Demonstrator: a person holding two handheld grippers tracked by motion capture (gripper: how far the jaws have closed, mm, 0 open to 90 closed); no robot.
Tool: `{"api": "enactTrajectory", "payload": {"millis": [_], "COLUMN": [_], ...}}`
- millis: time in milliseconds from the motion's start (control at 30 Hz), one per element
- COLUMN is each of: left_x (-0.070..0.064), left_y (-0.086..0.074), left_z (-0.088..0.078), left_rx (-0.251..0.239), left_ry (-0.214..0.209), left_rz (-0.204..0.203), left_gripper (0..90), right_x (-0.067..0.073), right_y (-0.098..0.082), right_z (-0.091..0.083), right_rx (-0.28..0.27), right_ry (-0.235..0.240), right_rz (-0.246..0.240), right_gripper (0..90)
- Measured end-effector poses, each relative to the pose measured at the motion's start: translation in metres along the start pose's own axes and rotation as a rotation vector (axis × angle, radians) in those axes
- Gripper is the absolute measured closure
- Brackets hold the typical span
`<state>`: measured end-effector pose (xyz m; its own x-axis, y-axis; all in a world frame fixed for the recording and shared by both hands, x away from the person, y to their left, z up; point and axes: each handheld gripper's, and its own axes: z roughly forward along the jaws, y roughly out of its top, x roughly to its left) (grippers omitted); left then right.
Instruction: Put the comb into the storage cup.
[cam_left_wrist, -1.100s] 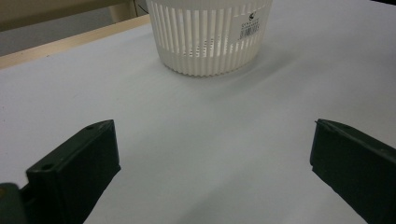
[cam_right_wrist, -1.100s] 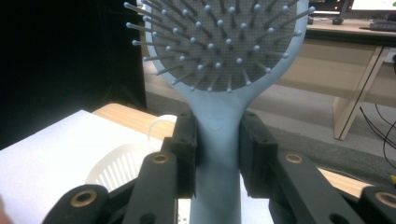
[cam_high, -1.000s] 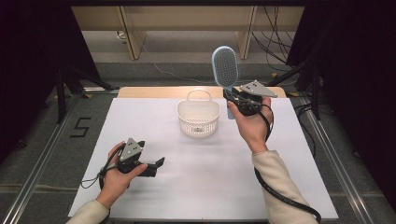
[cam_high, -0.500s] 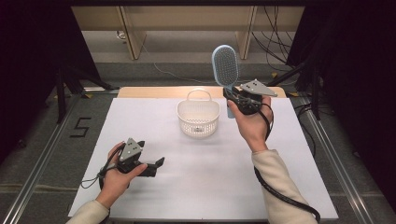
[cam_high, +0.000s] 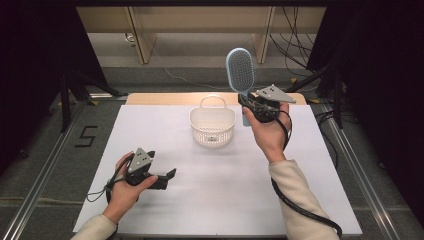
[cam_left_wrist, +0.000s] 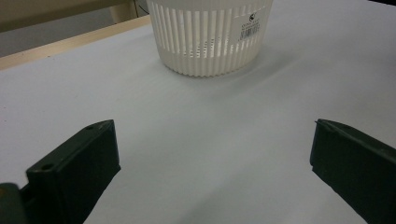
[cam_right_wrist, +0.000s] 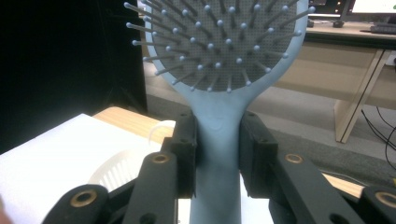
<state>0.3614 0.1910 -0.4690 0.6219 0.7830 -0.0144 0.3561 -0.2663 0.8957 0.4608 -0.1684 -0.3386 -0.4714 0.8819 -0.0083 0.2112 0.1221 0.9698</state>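
Left tool is resting low on the white-covered table at about 7 o'clock, jaws spread wide with nothing between them, pointing toward the white slotted plastic basket with a handle. Basket is sitting at table centre, upright and apart from both tools. Right tool is pinching the handle of the pale blue oval-headed plastic hairbrush, long axis near vertical, bristle head up. The basket is lying at roughly 8 o'clock from the brush; the right hand is nearer, likely needing a short leftward lowering.
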Motion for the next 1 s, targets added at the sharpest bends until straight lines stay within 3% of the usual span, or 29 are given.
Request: {"api": "enactTrajectory", "payload": {"millis": [1000], "left_x": [-0.0004], "left_y": [0.0], "left_z": [-0.0001], "left_rx": [0.001], "left_ry": [0.0], "left_rz": [0.001], "left_gripper": [0.7], "right_x": [0.004], "right_y": [0.0034], "right_z": [0.0045], "right_rx": [-0.013], "right_ry": [0.008], "right_rz": [-0.001], "right_gripper": [70.7]}}
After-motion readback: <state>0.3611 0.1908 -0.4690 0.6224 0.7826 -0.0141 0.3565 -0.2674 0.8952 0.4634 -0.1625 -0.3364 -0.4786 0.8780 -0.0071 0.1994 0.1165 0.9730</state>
